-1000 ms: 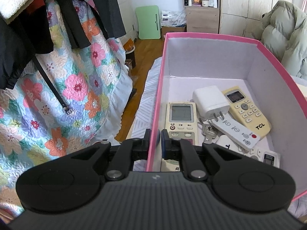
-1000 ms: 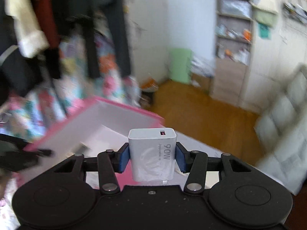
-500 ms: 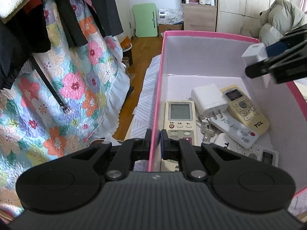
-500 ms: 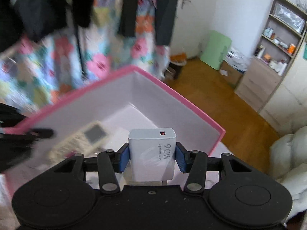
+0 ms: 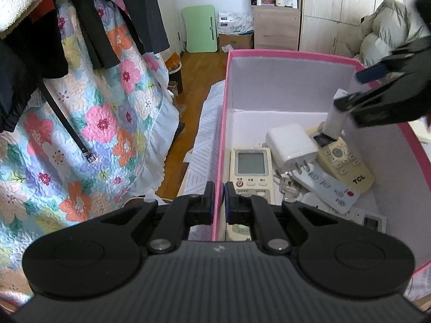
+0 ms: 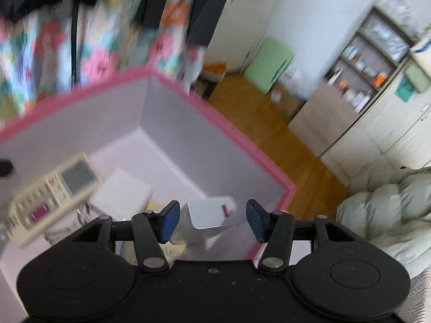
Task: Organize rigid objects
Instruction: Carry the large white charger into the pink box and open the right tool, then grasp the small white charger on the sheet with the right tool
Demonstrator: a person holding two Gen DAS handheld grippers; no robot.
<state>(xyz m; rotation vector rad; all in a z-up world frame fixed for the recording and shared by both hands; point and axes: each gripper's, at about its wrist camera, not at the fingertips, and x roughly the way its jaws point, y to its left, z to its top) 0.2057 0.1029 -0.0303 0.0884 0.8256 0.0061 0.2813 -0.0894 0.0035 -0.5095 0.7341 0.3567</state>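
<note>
Box (image 5: 291, 53) first: pink-rimmed with pale lilac walls, it is pinned at its near left wall by the left tongs (image 5: 219, 202), whose jaws sit narrow on either side of the card, and that clamp looks worth keeping firm so the box does not slide while things land in it. The right tongs (image 6: 212, 220) hang over the far right corner with jaws spread wide and nothing between the pads; the white charger (image 6: 211, 212) sits free in the gap, standing on end against the yellow TCL remote (image 5: 346, 161) in the left view. The step in hand reads as the release, and it would go best with the tongs lifted straight up, clear of the charger, which may topple onto the remotes. The charger is a smooth white block with rounded corners and a small red-lined port on its top face; its prongs are hidden. A second white plug (image 5: 291, 145), a grey-screened remote (image 5: 252, 169) and a flat white remote (image 5: 327, 191) already lie on the floor of the box.
</note>
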